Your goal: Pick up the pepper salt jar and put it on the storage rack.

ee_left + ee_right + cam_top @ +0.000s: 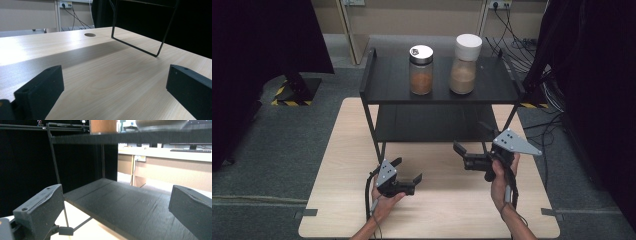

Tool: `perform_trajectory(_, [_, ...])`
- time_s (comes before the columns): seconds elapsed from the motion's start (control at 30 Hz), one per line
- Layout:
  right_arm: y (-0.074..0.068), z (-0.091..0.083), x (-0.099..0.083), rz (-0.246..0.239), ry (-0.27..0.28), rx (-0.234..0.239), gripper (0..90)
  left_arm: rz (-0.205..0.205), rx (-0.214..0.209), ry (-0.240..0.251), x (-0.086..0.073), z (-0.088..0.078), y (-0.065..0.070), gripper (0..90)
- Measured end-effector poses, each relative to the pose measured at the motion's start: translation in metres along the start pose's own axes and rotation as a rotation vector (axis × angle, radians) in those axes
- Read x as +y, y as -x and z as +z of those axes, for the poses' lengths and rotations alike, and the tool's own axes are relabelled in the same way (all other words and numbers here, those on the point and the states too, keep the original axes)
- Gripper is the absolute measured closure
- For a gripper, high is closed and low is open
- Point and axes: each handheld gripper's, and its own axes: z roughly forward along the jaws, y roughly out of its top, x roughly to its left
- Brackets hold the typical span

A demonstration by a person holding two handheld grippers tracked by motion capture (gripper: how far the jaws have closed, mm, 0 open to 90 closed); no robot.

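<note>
Two grippers are hovering over the near part of the table (337,165), and we are seeing both with jaws spread wide and nothing between them. The left gripper (408,172) is sitting low above the pale wood-grain top, touching nothing; the right gripper (468,144) is pointing left toward the lower shelf (427,125) of the black rack (382,82), close to it but apart. In the right gripper view we are looking at that shelf's matte, finely ribbed surface. On the far top shelf two jars are standing upright side by side: the left jar (421,70), glass with a shiny metal lid and orange-brown powder, and the right jar (464,64), pear-shaped with a white cap and paler tan powder.
</note>
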Motion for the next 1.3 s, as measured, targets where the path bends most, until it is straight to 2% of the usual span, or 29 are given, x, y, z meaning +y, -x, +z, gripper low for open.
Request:
perform_trajectory(0.33, [-0.002,-0.004,-0.033,0.000,-0.007,-0.015,0.4,-0.001,0.000,0.001,0.000,0.000,0.000,0.7])
perform_trajectory(0.57, [-0.001,-0.004,-0.060,0.028,-0.014,-0.016,0.4,-0.001,0.001,0.002,0.000,0.000,0.000,0.7])
perform_trajectory(0.97, [-0.002,-0.003,-0.097,0.046,-0.033,-0.023,0.6,-0.001,0.000,0.001,0.000,0.000,0.000,0.7])
perform_trajectory(1.3, [-0.006,0.000,-0.119,0.038,-0.056,-0.026,0.7,0.000,0.000,0.001,0.000,0.000,0.000,0.7])
